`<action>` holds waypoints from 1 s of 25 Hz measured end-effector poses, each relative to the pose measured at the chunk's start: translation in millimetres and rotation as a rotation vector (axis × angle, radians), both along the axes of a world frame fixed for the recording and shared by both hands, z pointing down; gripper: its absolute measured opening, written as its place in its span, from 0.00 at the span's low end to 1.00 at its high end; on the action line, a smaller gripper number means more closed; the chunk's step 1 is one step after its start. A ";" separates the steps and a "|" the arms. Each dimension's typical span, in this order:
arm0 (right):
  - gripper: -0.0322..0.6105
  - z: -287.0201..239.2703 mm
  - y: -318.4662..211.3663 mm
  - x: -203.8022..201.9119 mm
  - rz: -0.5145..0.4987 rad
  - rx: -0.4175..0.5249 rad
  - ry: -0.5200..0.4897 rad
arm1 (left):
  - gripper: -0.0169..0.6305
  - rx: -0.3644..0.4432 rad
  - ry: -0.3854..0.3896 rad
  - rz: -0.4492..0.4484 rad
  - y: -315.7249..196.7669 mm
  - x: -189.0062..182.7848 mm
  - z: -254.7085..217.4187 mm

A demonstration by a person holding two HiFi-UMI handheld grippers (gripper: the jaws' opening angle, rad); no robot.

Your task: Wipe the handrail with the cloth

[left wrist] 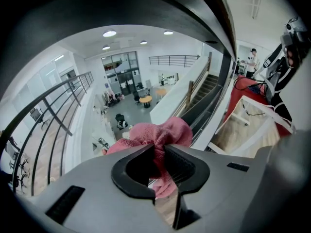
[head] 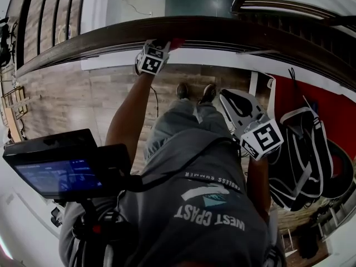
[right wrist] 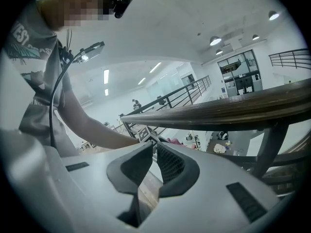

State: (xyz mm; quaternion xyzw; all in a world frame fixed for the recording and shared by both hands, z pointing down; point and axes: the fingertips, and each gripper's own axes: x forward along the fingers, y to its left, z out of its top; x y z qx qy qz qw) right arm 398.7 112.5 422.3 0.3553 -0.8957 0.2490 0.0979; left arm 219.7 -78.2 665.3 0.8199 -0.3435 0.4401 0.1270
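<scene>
The dark wooden handrail (head: 233,35) curves across the top of the head view. My left gripper (head: 162,43) reaches up to it, shut on a bunched red cloth (head: 177,42) that lies against the rail's near side. In the left gripper view the cloth (left wrist: 163,135) is pinched between the jaws of the left gripper (left wrist: 160,149), under the dark rail (left wrist: 160,13). My right gripper (head: 224,95) hangs lower at the right, apart from the rail, with nothing in it. In the right gripper view my right gripper (right wrist: 154,145) has its jaws together below the handrail (right wrist: 243,106).
Black bags with white trim (head: 306,154) lie on a red floor at the right. The person's shoes (head: 192,90) stand on the wood floor by the white railing base (head: 211,60). A screen device (head: 55,168) sits at the lower left. Beyond the rail an atrium (left wrist: 131,106) drops away.
</scene>
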 end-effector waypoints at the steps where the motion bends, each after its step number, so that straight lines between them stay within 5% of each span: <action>1: 0.08 -0.4 -1.1 -1.2 0.001 0.001 -0.002 | 0.13 0.002 0.002 0.002 -0.7 -0.2 0.2; 8: 0.08 8.4 8.2 -17.6 -0.012 -0.002 0.027 | 0.13 0.001 0.020 0.066 7.7 10.5 6.6; 12: 0.08 -2.5 -0.8 -62.8 0.013 0.001 0.049 | 0.13 0.017 0.053 0.118 4.4 -9.0 -3.7; 17: 0.08 -10.7 -7.4 -126.6 0.020 0.001 0.078 | 0.13 0.016 0.071 0.117 -9.5 -64.0 -7.1; 25: 0.08 -20.8 -44.3 -266.1 0.001 -0.007 0.075 | 0.13 -0.003 0.068 0.099 -46.1 -210.5 -3.1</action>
